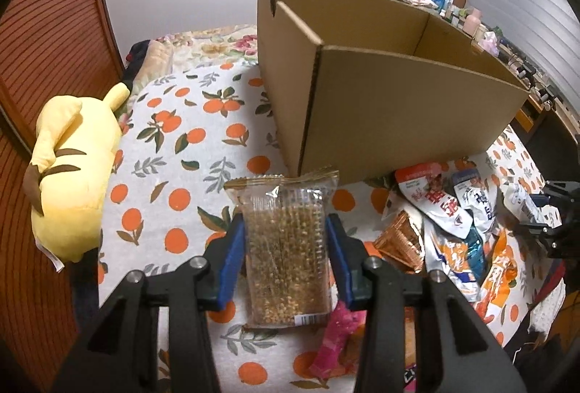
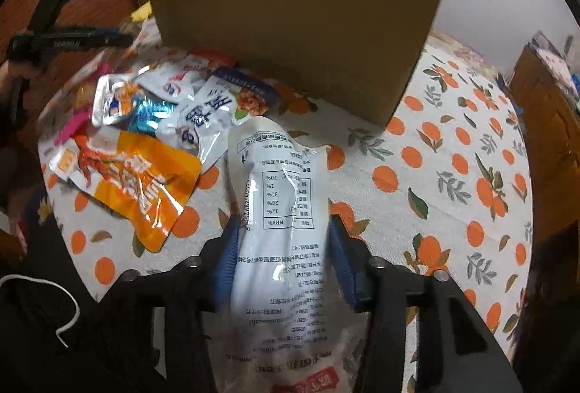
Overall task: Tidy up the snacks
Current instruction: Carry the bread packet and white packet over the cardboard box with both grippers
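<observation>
Snacks, mostly foil pouches (image 1: 453,212), lay heaped on an orange-print bedspread (image 1: 174,154) just in front of an open cardboard box (image 1: 380,96). Left claw (image 1: 286,241) closed on a clear packet of brown grain bars (image 1: 286,248), blue pads pressed against both long edges, packet held upright with its crimped top near the box's nearest corner. Right claw (image 2: 284,241) clamped on a white pouch (image 2: 282,197) printed with a nutrition table, pads pinching its sides and creasing the film; no earlier view to compare. Beside that white pouch, to its left in the right wrist view: an orange pouch (image 2: 134,183), a blue-and-white pouch (image 2: 214,114) and a silver one (image 2: 116,99), overlapping. Pink wrapper (image 1: 337,338) seen under the left claw's right finger. Copper-coloured packet (image 1: 398,241) at the near edge of the heap. Yellow plush toy (image 1: 69,172) lay on the bed's left edge, well apart from the snacks.
</observation>
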The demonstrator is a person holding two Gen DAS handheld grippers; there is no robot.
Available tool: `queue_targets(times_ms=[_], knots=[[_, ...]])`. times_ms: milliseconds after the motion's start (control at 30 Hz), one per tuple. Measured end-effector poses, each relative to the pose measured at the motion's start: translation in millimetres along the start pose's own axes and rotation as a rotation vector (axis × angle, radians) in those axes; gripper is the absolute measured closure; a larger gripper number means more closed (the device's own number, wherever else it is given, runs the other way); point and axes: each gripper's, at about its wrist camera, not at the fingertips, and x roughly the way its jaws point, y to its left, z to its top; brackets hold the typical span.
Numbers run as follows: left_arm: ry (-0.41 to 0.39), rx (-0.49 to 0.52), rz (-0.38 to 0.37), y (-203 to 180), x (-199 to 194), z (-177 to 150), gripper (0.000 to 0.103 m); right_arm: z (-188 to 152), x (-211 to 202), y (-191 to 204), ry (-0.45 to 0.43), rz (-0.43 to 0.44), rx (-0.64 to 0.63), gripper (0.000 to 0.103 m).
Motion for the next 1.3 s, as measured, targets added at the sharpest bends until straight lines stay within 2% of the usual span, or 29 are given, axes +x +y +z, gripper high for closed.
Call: queue_targets(times_ms=[300,833,1300], knots=[[-0.033,0.005,-0.001,-3.4,-13.8,3.9,0.063,0.5,-11.1,0.3,-0.048,-0.007,0.005,0.058],[-0.151,-0.014,-0.024,-7.8,-56.0,5.1,0.064,18.0,-61.2,15.4,-0.254,-0.081,-0.032,0.058],[-0.295,0.046,-0.063,-37.0,-115.6,62.4,0.064,61.2,-108.5,12.6,-0.387,-0.102,-0.043,0.058]])
